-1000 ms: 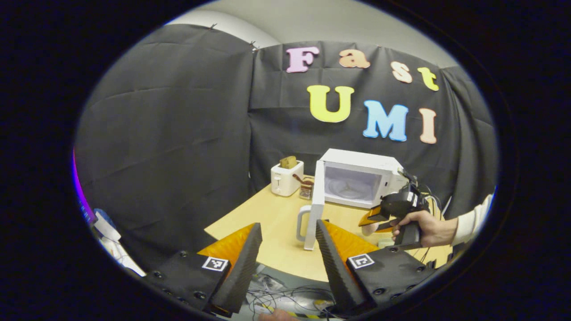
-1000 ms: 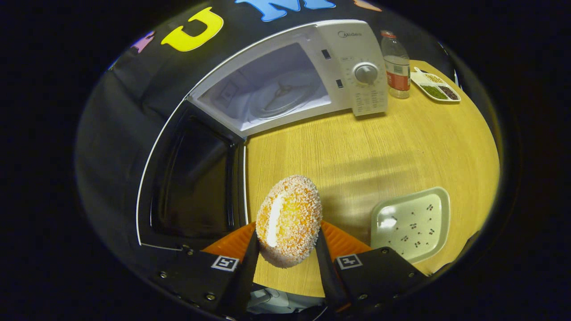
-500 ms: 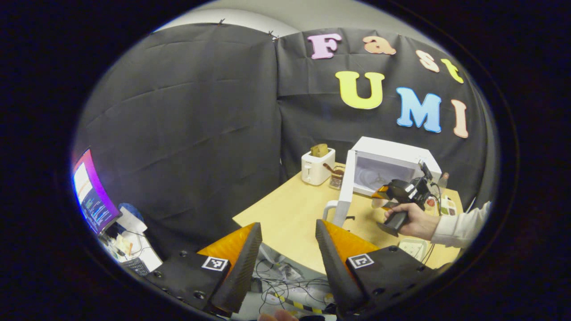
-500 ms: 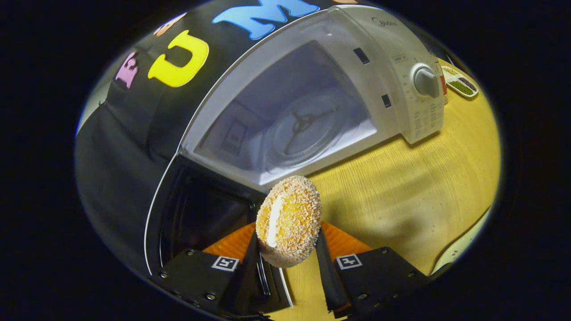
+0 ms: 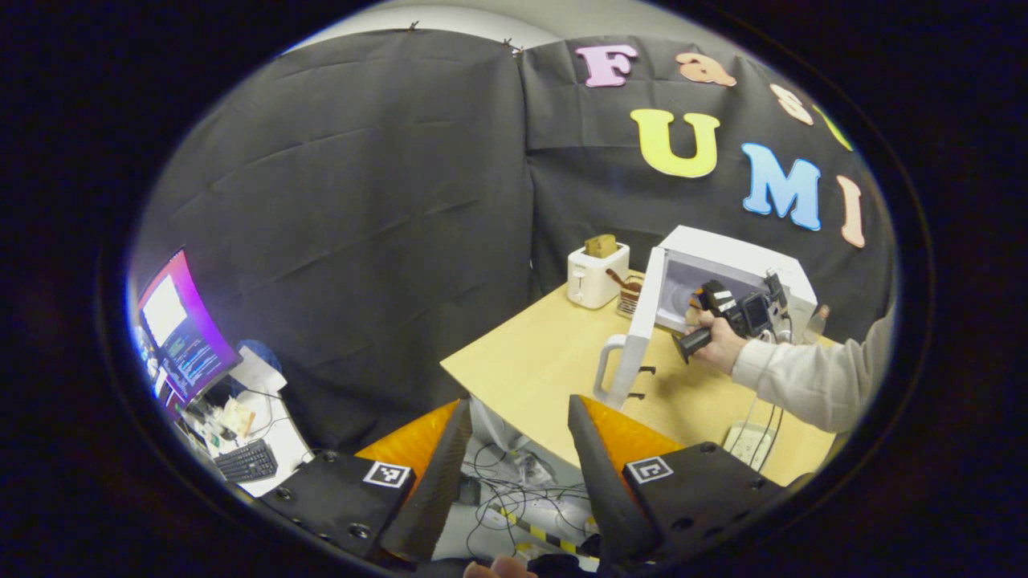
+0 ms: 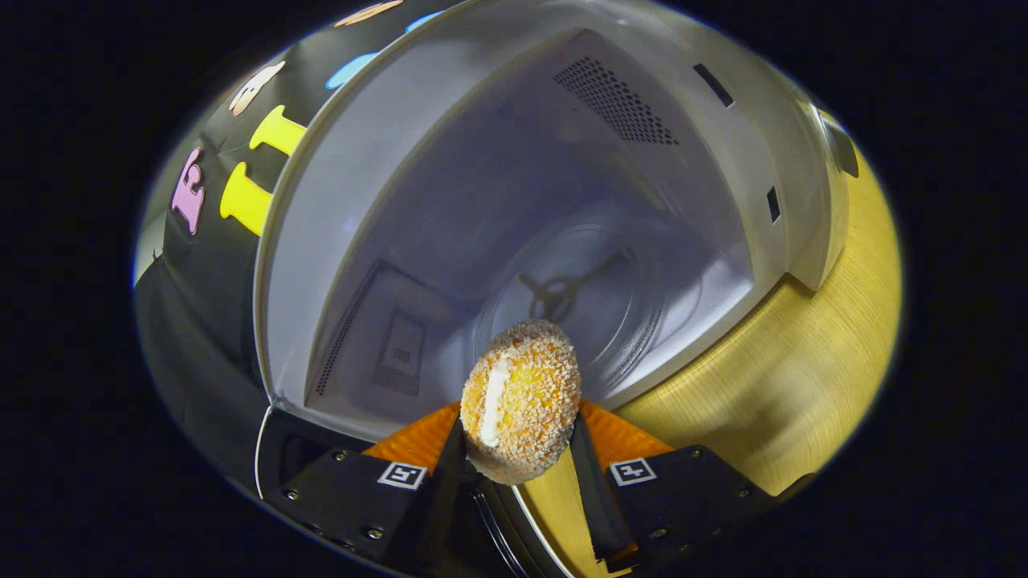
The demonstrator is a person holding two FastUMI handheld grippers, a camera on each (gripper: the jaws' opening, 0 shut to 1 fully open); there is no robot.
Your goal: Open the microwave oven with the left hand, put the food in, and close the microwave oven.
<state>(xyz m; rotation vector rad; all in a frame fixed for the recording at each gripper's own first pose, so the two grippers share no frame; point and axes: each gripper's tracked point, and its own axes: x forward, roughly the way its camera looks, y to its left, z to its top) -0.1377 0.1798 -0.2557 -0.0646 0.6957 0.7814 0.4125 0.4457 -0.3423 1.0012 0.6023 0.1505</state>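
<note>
Holding: your right tongs (image 6: 514, 474), both fingers pressed on the crumbed bun (image 6: 520, 399), cream seam facing the camera.
Ahead of right tongs: microwave cavity (image 6: 450, 265), much nearer than a second ago, when the control panel and a bottle stood in sight beyond it. Glass turntable (image 6: 586, 313) lies just past the bun. Judgement: the food is at the threshold, not yet set down; placing it comes next, then the door.
Below and left of right tongs: dark inner face of the open door (image 6: 305, 449). To their right: tabletop (image 6: 803, 361).
Idle: your left tongs (image 5: 514, 466), spread wide, holding nothing, drawn farther back and off the tabletop edge than a second ago, hanging above floor cables (image 5: 506, 502).
Ahead and right of left tongs, well apart: microwave (image 5: 727, 269), door handle (image 5: 608, 369) outward, your hand (image 5: 719, 349) with the right tongs at the opening. Beside it: toaster (image 5: 597, 274). Far left: monitor (image 5: 181, 325), keyboard (image 5: 247, 460).
View difference: the left gripper view gives the door's swing path and the handle you must later reach; the right gripper view gives the cavity floor and the grip on the bun.
</note>
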